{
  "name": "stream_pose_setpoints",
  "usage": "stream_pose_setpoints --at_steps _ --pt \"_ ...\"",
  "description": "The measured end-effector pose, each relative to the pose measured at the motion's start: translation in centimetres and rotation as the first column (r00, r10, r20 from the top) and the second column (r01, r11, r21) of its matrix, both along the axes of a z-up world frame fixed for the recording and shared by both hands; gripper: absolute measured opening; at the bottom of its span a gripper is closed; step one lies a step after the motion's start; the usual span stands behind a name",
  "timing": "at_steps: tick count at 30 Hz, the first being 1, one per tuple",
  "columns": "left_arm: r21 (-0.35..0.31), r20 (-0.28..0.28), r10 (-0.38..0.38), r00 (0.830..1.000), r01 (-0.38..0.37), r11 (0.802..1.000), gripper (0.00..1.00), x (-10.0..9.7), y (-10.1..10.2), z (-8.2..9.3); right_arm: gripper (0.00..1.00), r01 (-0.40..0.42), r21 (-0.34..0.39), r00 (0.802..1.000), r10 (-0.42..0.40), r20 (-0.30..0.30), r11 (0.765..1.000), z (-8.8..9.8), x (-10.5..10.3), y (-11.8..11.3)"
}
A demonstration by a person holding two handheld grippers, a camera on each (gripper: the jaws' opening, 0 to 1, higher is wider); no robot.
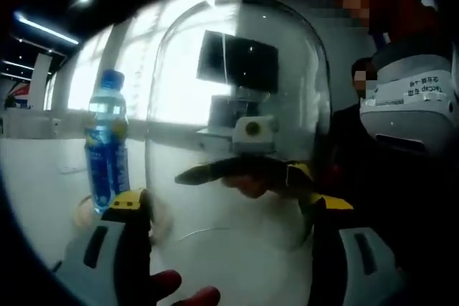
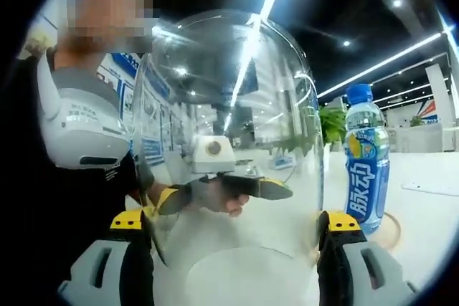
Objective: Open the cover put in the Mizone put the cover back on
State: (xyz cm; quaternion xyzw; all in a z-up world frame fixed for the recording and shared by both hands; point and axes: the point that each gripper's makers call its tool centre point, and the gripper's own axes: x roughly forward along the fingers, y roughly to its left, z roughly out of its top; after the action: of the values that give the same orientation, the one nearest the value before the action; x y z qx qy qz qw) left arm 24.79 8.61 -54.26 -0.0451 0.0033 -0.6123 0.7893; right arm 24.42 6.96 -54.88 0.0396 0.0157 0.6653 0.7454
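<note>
Looking along the left hand-held gripper (image 1: 226,223), its jaws stand wide on either side of the clear dome cover (image 1: 237,105), touching its walls; the Mizone bottle (image 1: 106,145) stands upright on the white bench (image 1: 36,191) just beside it. Right gripper view: the right hand-held gripper (image 2: 237,238) brackets the same cover likewise, bottle (image 2: 366,166) alongside.

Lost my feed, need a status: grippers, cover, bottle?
Both grippers astride the clear dome cover, jaws at its sides. Mizone bottle upright beside it, outside. Nothing in the way.
</note>
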Motion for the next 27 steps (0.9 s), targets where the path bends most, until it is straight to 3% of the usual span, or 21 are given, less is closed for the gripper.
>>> stream_pose_setpoints --at_steps 7,13,17,27 --pt "-0.018 -0.024 -0.006 1.0 0.006 1.0 0.83 0.02 -0.03 0.12 0.9 -0.004 -0.026 1.0 0.004 0.005 1.0 -0.01 -0.12 0.29" --pt "-0.052 -0.041 -0.019 0.999 0.017 0.998 0.84 0.23 -0.28 0.22 0.9 -0.016 -0.103 1.0 0.018 0.015 0.994 -0.26 0.01 0.36" --pt "-0.06 -0.041 -0.011 0.999 0.008 0.998 0.85 0.23 -0.47 0.26 0.9 -0.024 -0.119 1.0 0.026 0.015 0.993 -0.43 0.01 0.35" --pt "-0.033 -0.058 -0.022 0.998 0.02 0.999 0.85 0.13 -0.54 0.24 0.9 -0.009 -0.029 0.999 0.01 0.036 1.0 -0.13 -0.2 0.54"
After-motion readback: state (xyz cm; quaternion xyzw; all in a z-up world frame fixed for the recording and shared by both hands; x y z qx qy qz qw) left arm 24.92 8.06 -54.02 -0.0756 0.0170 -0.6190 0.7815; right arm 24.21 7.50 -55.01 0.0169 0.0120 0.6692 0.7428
